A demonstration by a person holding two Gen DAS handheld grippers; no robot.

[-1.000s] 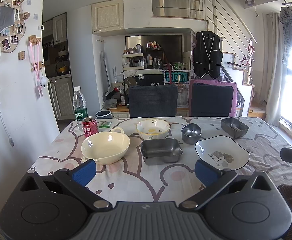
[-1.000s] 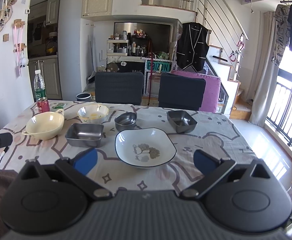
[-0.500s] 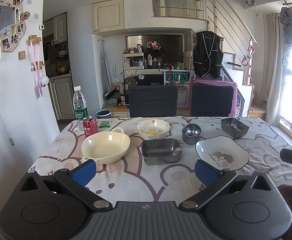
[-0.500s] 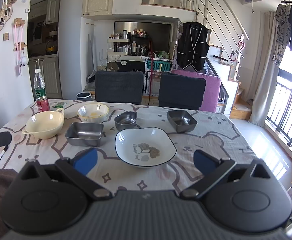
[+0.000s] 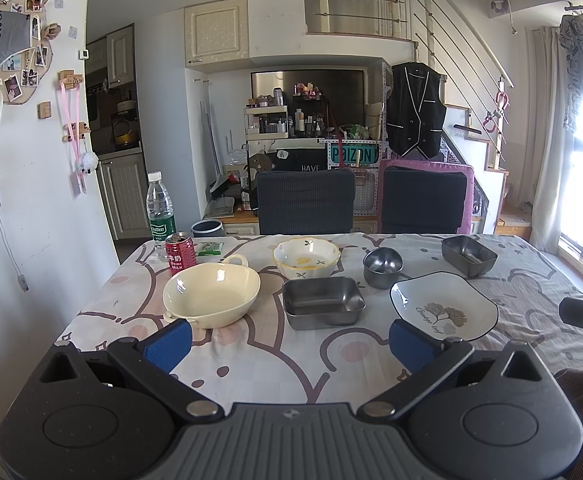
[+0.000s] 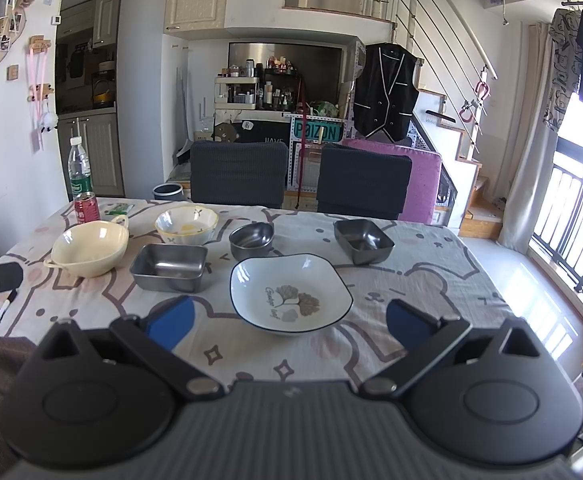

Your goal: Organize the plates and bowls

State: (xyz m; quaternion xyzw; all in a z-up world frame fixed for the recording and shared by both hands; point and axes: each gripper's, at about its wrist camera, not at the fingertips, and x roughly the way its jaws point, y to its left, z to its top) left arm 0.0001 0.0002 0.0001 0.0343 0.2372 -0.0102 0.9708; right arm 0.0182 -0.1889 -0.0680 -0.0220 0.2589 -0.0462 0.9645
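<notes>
Nothing is picked up yet — this looks like the very start. The left gripper [image 5: 289, 338] and the right gripper [image 6: 287, 322] both hang over the near edge of the table [image 5: 251, 344], each with its two blue fingers wide apart and holding nothing.

The white leaf plate [image 6: 289, 292] sits closest to the right gripper, a corner pointing at it. The steel tray [image 5: 322, 302] lies with its long side running left to right, between the cream handled bowl [image 5: 211, 294] and the plate. Behind are the flower bowl [image 5: 305, 257], the small steel bowl [image 5: 382, 266] and a second steel tray [image 5: 468, 255].

Next, I think, one gripper must reach forward and pinch a rim — likely the plate's.
</notes>
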